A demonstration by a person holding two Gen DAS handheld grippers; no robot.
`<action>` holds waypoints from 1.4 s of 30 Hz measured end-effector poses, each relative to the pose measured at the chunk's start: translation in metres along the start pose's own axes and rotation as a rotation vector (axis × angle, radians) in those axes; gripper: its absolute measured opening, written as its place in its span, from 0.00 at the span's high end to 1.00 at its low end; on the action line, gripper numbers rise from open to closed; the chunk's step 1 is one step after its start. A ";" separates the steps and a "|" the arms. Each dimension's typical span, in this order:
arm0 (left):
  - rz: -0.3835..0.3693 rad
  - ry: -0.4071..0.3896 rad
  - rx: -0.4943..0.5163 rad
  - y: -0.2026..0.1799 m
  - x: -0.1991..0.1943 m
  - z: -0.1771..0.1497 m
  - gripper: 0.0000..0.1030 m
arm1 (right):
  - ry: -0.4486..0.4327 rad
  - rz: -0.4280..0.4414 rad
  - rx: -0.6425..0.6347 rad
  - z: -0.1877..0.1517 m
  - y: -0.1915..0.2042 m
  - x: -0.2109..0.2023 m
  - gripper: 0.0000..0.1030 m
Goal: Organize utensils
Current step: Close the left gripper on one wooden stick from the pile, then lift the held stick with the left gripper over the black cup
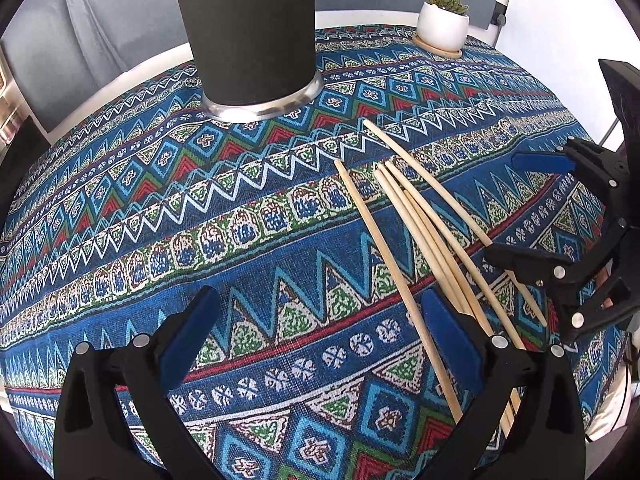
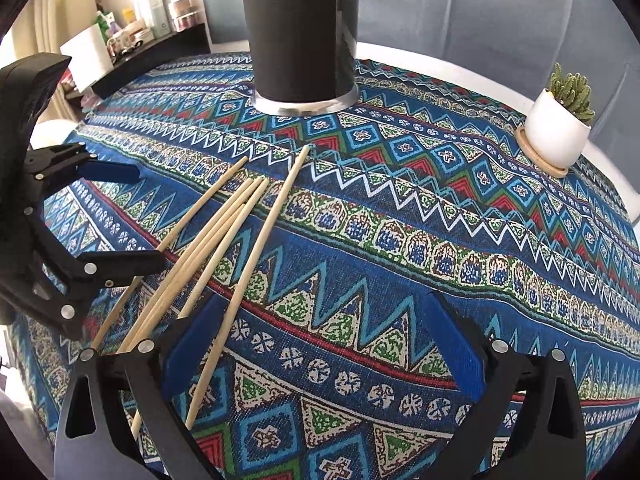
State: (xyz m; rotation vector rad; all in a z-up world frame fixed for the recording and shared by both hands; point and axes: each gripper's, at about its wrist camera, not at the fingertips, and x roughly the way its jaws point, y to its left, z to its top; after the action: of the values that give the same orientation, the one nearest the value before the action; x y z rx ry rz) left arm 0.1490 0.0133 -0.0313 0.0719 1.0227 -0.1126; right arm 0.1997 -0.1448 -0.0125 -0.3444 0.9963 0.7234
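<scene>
Several wooden chopsticks [image 1: 420, 232] [image 2: 224, 240] lie loosely fanned on the patterned tablecloth [image 1: 240, 220] [image 2: 400, 240]. A tall black cylindrical holder [image 1: 248, 40] [image 2: 300, 32] with a metal base stands upright behind them. My left gripper [image 1: 320, 320] is open low over the cloth, and one chopstick runs just inside its right finger. My right gripper [image 2: 320, 320] is open too, with one chopstick just inside its left finger. Each gripper also shows from the side in the other view, the right gripper [image 1: 504, 206] and the left gripper [image 2: 150, 218], both over the chopsticks' near ends.
A small cactus in a white pot [image 1: 442, 26] [image 2: 556, 136] sits on a wooden saucer at the table's far right edge. A shelf with bottles [image 2: 140, 20] stands beyond the table's left side. Grey fabric hangs behind the round table.
</scene>
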 end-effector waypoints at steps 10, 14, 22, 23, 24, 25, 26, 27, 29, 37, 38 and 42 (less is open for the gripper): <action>-0.028 -0.062 0.010 0.030 -0.022 -0.021 0.60 | -0.021 0.006 -0.018 0.000 0.000 0.001 0.13; -0.058 -0.038 -0.042 0.057 -0.026 -0.027 0.93 | -0.021 0.026 -0.021 0.003 -0.013 -0.010 0.96; -0.130 -0.026 -0.132 0.078 -0.032 -0.040 0.95 | -0.001 0.126 0.102 -0.009 -0.046 -0.020 0.96; -0.129 -0.023 -0.142 0.080 -0.032 -0.041 0.95 | -0.014 0.132 0.115 -0.011 -0.049 -0.023 0.96; -0.122 -0.024 -0.147 0.083 -0.034 -0.044 0.95 | -0.022 0.143 0.129 -0.013 -0.051 -0.027 0.96; -0.118 -0.027 -0.151 0.085 -0.036 -0.045 0.95 | -0.032 0.149 0.144 -0.015 -0.054 -0.031 0.96; -0.113 -0.030 -0.156 0.088 -0.037 -0.045 0.95 | -0.046 0.153 0.158 -0.017 -0.057 -0.036 0.96; -0.105 -0.035 -0.163 0.091 -0.039 -0.045 0.95 | -0.057 0.154 0.167 -0.017 -0.059 -0.041 0.96; -0.103 -0.042 -0.177 0.096 -0.044 -0.043 0.95 | -0.076 0.145 0.173 -0.017 -0.063 -0.051 0.95; -0.056 -0.119 -0.173 0.106 -0.077 -0.027 0.95 | -0.133 0.159 0.179 -0.005 -0.074 -0.087 0.95; -0.047 -0.130 -0.158 0.104 -0.081 -0.024 0.95 | -0.135 0.161 0.179 -0.003 -0.073 -0.090 0.95; -0.054 -0.165 -0.139 0.102 -0.098 -0.011 0.95 | -0.170 0.171 0.168 0.006 -0.070 -0.106 0.95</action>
State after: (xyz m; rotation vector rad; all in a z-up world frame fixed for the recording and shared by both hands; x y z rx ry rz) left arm 0.1022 0.1213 0.0473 -0.0905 0.8650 -0.0944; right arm 0.2155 -0.2336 0.0774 -0.0505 0.9250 0.8039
